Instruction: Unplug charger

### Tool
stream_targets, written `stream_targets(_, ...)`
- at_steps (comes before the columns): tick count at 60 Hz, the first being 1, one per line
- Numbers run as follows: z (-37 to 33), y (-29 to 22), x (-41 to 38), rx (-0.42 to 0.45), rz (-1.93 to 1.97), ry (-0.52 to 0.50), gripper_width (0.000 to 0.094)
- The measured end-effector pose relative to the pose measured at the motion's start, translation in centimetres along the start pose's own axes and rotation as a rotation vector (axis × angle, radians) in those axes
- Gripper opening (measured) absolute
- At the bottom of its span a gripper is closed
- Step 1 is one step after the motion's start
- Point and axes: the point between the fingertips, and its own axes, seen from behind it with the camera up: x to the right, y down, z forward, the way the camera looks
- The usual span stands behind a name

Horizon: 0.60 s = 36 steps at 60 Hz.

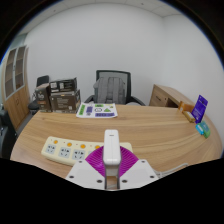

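- The claw (pixel 112 172) is seen nearest the camera, its two fingers drawn narrow with the purple pads (pixel 96 158) pressed against the sides of a white charger (pixel 112 148); the claw is judged to be clamped on it.
- The charger is held upright between the fingers, its top rising above the pads. Its prongs are not visible, so whether they are clear of a socket cannot be read directly.
- Just beside the fingers, on the left, a white power strip (pixel 70 151) lies flat on the wooden desk (pixel 150 130), with coloured markings around its sockets. The charger appears to stand beside the strip's near end and not over a socket, though the claw hides the exact relation.
- Judgement on progress: the grasp is made, and the pull-out is either just finished or in its last part. What is left is to confirm separation and to carry the charger away from the strip.
- Further across the desk a second white board with coloured markings (pixel 97 110) is noted, well apart from the claw.
- At the desk's right side a small teal object (pixel 203 129) and a purple item (pixel 200 104) are seen, too small to name.
- Beyond the desk stand a black office chair (pixel 112 85), stacked boxes (pixel 62 96) and a white wall.
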Motion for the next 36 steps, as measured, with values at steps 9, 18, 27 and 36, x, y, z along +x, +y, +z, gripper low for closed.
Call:
stream_targets(9, -1.6, -3.5, 0.3, 0.086, -0.025, -0.019, 0.0130)
stream_targets(18, -7.6, -16.9, 0.6, 0.345, -0.007, -0.090, 0.0128)
stream_targets(27, -7.1, -19.4, 5.2, 0.349, 0.060, -0.101, 0.0131)
stream_targets(36, -1.5, -11.7, 10.5, 0.157, 0.158, -0.073, 0.0144)
